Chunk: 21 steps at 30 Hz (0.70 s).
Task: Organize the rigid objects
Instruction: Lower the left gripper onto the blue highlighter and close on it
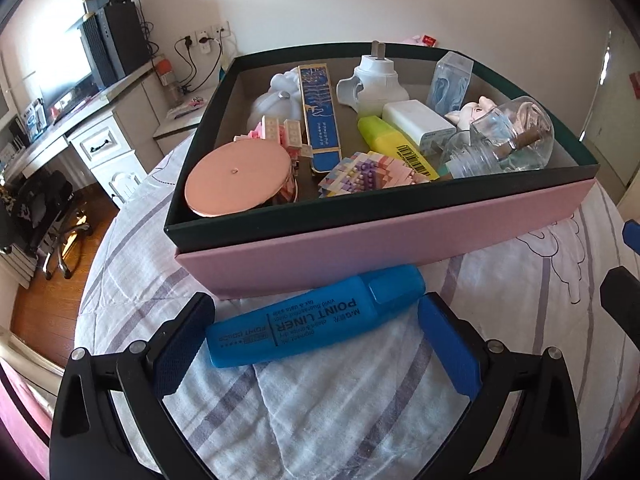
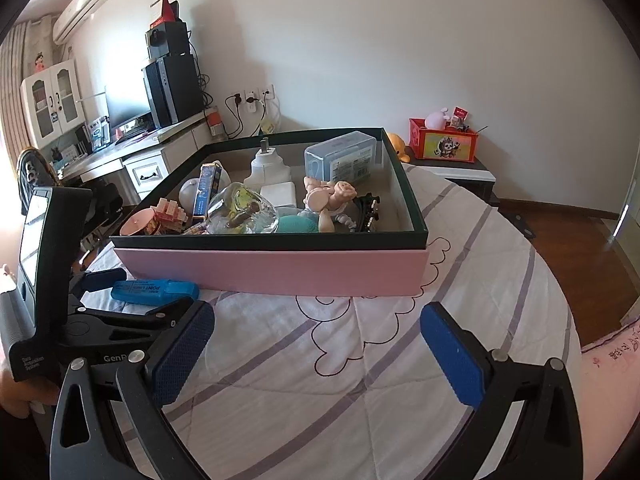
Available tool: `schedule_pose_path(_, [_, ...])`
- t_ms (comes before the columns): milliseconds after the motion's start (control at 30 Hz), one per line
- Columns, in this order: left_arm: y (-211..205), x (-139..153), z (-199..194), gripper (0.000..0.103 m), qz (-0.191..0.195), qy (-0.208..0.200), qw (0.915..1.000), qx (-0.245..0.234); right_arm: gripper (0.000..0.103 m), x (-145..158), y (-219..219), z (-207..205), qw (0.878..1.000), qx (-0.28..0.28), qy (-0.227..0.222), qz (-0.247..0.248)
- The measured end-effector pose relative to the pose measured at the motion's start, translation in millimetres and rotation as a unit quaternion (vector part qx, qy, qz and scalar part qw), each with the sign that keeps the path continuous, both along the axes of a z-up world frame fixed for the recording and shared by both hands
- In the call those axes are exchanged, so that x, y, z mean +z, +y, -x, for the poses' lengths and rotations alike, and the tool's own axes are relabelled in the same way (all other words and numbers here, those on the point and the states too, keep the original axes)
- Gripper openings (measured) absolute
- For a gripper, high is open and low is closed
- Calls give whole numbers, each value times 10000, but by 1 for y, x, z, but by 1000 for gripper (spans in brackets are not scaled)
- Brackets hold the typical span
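The blue highlighter is seen lying on the bed quilt, just before the pink box, between the spread, empty jaws of the left gripper. If closed off-centre, it could be squirted aside. The right gripper, likewise released over bare quilt, is shown fully only by the right wrist view.

A white wall with sockets backs a cluttered white desk, an air conditioner hangs high, and the wooden floor shines in daylight.
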<state>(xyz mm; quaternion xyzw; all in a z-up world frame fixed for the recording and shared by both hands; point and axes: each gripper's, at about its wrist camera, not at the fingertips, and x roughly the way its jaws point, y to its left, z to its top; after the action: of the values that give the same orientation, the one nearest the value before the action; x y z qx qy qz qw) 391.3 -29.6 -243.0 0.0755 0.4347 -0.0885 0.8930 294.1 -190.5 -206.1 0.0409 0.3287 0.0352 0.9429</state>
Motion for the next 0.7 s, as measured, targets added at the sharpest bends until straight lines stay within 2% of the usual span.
schedule_pose_path(133, [3, 1, 8, 92, 26, 19, 10000, 47, 103, -1, 0, 2, 10000, 9, 40, -22])
schedule_pose_path(267, [13, 3, 25, 77, 295, 7, 9993, 213, 103, 2, 1, 5, 10000, 19, 34, -28])
schedule_pose_path(300, [14, 3, 29, 76, 320, -1, 9992, 250, 103, 2, 1, 5, 10000, 27, 28, -33])
schedule_pose_path(333, [14, 4, 34, 66, 292, -10, 9992, 261, 103, 2, 1, 6, 10000, 33, 31, -36])
schedule_pose_path(367, [14, 5, 38, 60, 339, -30, 9992, 219, 103, 2, 1, 7, 10000, 34, 40, -35])
schedule_pose_path(400, [13, 6, 41, 47, 413, -9, 9990, 174, 103, 2, 1, 8, 10000, 35, 46, -34])
schedule_pose_path(433, [12, 6, 45, 44, 415, -14, 9990, 163, 103, 1, 1, 8, 10000, 35, 44, -37])
schedule_pose_path(600, [2, 8, 53, 41, 345, -58, 9994, -60, 103, 3, -2, 12, 10000, 10, 44, -49])
schedule_pose_path(700, [-5, 9, 55, 52, 351, -68, 9992, -187, 103, 2, -6, 15, 10000, -28, 48, -51])
